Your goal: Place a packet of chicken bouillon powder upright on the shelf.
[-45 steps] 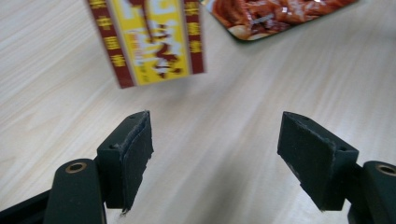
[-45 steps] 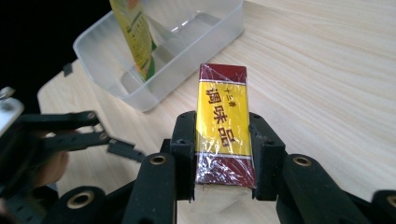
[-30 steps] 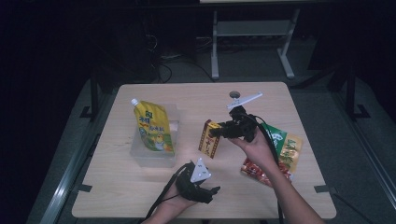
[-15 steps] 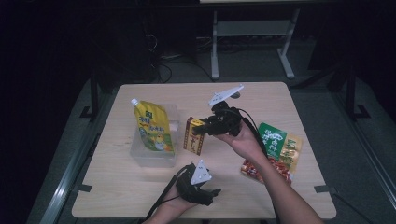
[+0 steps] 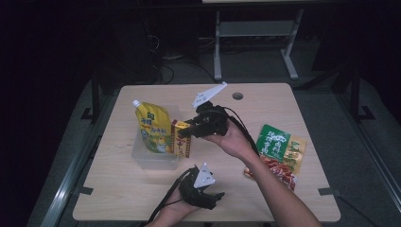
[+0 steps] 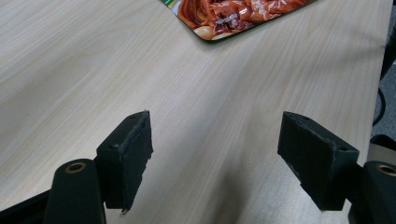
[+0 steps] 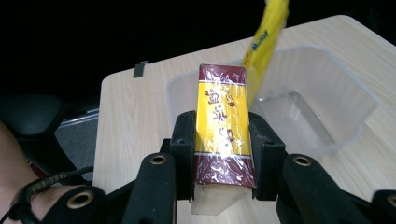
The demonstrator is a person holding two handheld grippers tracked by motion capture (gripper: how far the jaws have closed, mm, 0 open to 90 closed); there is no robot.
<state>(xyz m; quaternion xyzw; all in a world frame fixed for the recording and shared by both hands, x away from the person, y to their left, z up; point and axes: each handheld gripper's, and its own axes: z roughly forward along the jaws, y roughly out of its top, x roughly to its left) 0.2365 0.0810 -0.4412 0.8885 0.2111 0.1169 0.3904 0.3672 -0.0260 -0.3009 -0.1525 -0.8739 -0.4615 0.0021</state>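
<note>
My right gripper (image 5: 189,133) (image 7: 223,140) is shut on a yellow and maroon box (image 5: 181,139) (image 7: 222,126) wrapped in film, holding it in the air just over the near right rim of a clear plastic tub (image 5: 152,158) (image 7: 327,100). A yellow spouted pouch (image 5: 152,126) (image 7: 266,42) stands inside the tub. My left gripper (image 5: 215,198) (image 6: 215,165) rests low over the table's front edge, open, with bare wood between its pads.
Green and red food packets (image 5: 279,151) (image 6: 229,16) lie on the table at the right. The wooden table (image 5: 118,189) has a round cable hole (image 5: 237,96) near its far edge. A metal stand (image 5: 255,33) is on the floor behind.
My right gripper has carried the box leftward and a little up, from mid-table to the tub's edge. The left gripper has stayed put.
</note>
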